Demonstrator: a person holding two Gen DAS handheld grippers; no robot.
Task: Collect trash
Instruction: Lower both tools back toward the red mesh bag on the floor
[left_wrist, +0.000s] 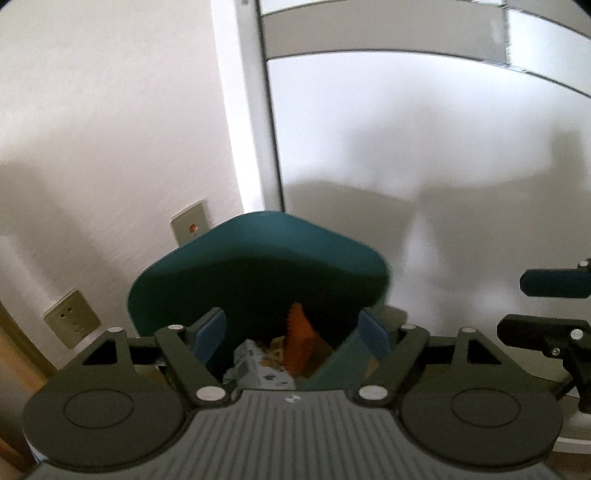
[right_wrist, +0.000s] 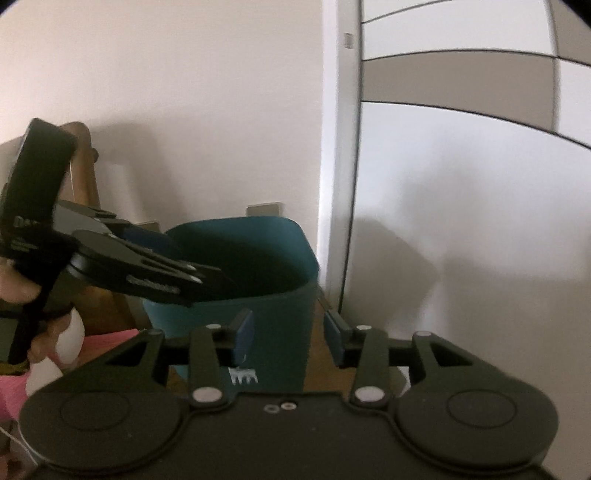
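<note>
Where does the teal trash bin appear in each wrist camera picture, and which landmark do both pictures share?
Left wrist: teal trash bin at lower centre, its trash seen between the open left gripper jaws.
Right wrist: bin centre-left, behind the open right gripper.
Shared landmark: the white door frame behind the bin.

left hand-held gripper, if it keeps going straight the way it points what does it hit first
Most likely the trash in the teal bin: the left hand-held gripper, jaws open and empty, points into its mouth at a crumpled wrapper and orange scrap. Depth is unclear.
</note>
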